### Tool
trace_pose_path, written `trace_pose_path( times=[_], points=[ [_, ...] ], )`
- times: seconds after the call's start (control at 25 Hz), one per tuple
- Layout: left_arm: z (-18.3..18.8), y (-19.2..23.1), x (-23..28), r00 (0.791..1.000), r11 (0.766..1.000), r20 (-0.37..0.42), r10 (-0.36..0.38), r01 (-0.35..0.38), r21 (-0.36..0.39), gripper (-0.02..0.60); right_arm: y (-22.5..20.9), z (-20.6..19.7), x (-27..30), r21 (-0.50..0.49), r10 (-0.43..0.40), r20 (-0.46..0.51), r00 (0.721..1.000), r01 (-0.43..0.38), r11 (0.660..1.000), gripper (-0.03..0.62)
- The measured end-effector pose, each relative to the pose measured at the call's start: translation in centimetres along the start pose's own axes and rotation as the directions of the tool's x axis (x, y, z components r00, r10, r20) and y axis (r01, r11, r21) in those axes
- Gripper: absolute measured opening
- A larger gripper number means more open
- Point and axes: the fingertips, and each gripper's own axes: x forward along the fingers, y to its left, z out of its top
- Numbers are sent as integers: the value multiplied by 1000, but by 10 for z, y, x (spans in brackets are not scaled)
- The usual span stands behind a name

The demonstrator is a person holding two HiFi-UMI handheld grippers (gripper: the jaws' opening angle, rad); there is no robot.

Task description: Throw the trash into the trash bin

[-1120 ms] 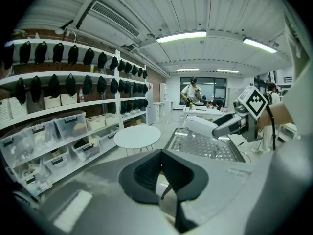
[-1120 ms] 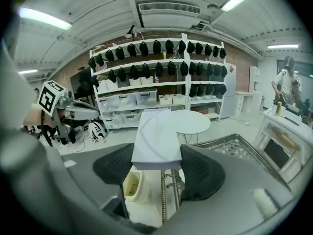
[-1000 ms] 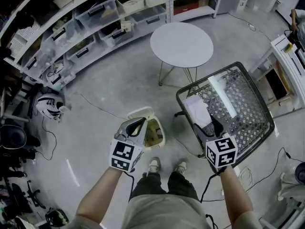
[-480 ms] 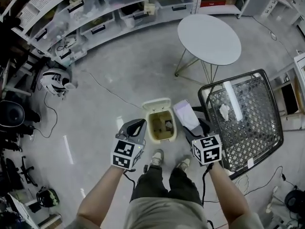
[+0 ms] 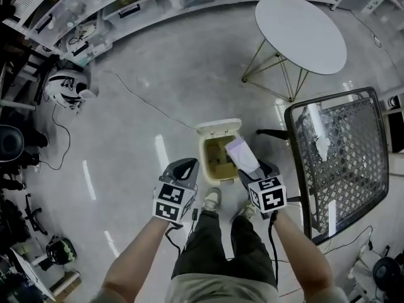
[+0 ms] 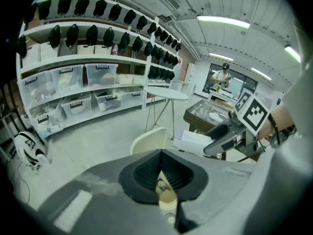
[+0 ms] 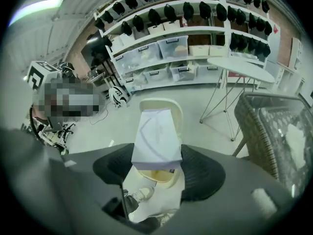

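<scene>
We note R gripper [image 5: 255, 169] pinching white box [image 5: 242, 154]; bin [image 5: 204, 160] just beyond jaws, lid up, scraps [image 5: 218, 164] inside. L gripper [image 5: 183, 167] jaws pressed together, empty.

Paper box [image 5: 242, 155]: pale, faintly lilac, flat-sided, its near end clamped between the jaws of the right gripper [image 5: 255, 169], its far end tilted over the bin's mouth. Trash bin [image 5: 204, 160]: cream, on the floor, lid [image 5: 218, 127] raised at the far side.

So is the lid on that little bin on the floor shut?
No, the lid is flipped back and the head view looks straight down into the open trash bin.
</scene>
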Motion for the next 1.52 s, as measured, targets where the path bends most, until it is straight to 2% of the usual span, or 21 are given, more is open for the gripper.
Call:
trace_pose_path(
  times=[0.2,0.4,0.6,0.76,0.96,1.16,1.52],
  points=[
    [-49,16,38,998,1000,-59,-3,2,-22,3,-2,-41,62,39,18,-78,997,-15,999,305],
    [-88,25,54,994,998,-112,-21,14,-62,3,3,-73,106,75,31,-149,988,-20,997,305],
    [-123,26,73,991,995,-133,-29,17,-94,3,-1,-100,141,159,57,-168,984,-30,987,307],
    [-135,27,78,990,996,-137,-27,15,-89,3,-3,-106,155,177,62,-156,986,-34,984,327],
    [-118,25,72,991,997,-130,-23,14,-73,3,-6,-84,138,184,65,-120,991,-42,982,314],
    [-88,27,58,995,999,-96,-10,7,-33,2,-5,-49,103,167,53,-40,998,-46,985,288],
    [16,16,7,1000,999,24,-3,2,36,3,-12,32,-9,143,6,135,991,-26,989,227]
  ],
)
